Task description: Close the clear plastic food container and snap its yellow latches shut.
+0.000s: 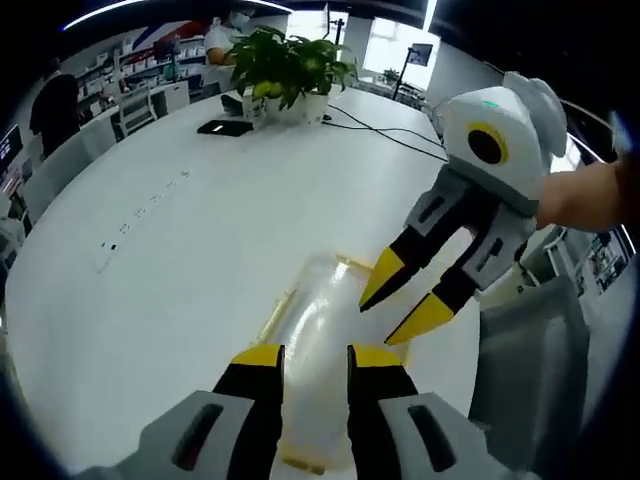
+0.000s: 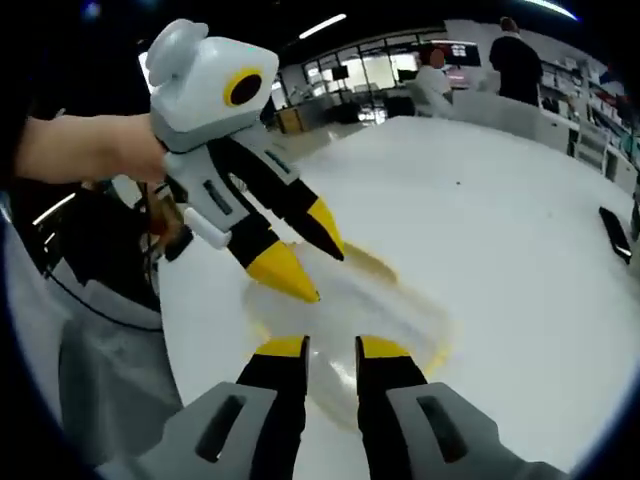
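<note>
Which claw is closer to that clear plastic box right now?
Hard to call; both are about equally close. The left claw hovers open over one end of the clear box, and the right claw hovers open over the opposite end. Neither grips it.

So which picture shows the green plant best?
The left gripper view. The plant stands at the far end of the white table there, its leaves plain to see. In the right gripper view I cannot make it out.
</note>
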